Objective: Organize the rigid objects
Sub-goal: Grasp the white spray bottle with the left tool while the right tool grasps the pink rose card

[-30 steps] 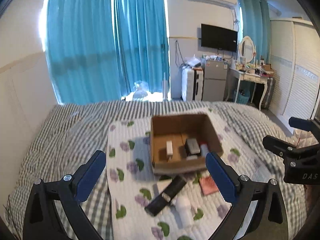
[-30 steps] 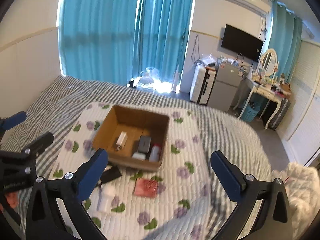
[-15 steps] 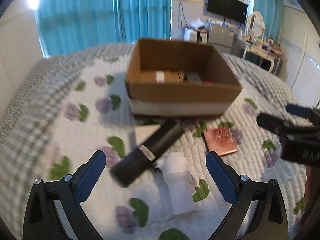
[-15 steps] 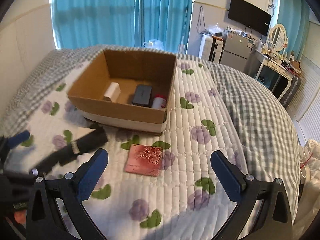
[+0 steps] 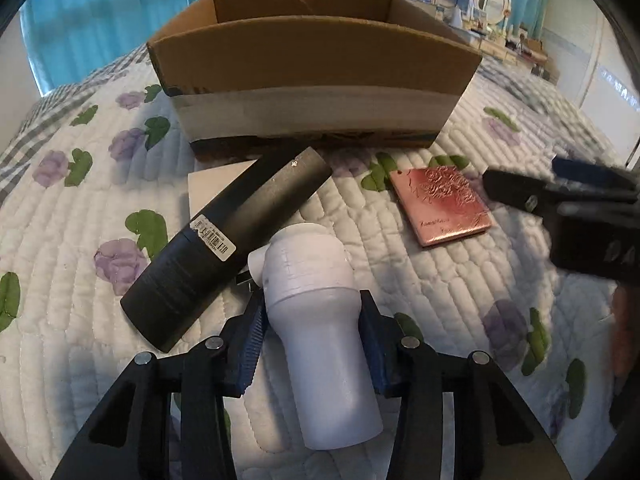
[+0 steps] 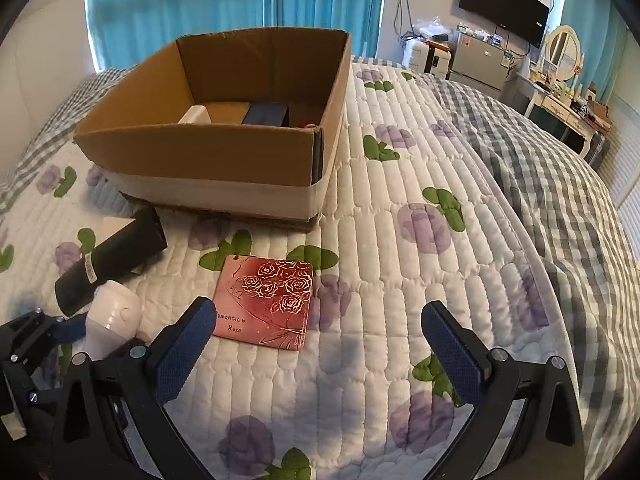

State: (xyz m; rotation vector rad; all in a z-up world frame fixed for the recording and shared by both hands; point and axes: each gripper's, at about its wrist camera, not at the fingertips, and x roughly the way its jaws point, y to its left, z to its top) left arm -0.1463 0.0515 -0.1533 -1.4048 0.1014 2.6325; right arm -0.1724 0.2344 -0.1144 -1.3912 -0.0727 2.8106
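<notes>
White bottle [image 5: 320, 320], black tube [image 5: 236, 240], pink rose-embossed case [image 6: 266, 300] (gold outlines), purple-flowered quilt [image 6: 400, 240].

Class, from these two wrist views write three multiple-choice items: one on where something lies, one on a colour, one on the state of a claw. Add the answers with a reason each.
1. Where does the pink rose case lie?
A. inside the cardboard box
B. on the quilt in front of the cardboard box
C. on top of the black tube

2. What colour is the tube beside the white bottle?
A. black
B. red
C. green

3. How is the left claw?
A. wide open
B. out of view
C. shut on the white bottle

Answers: B, the case rests on the floral quilt outside the box; A, the tube is black with a white label; C, both pads press the bottle's sides.
</notes>
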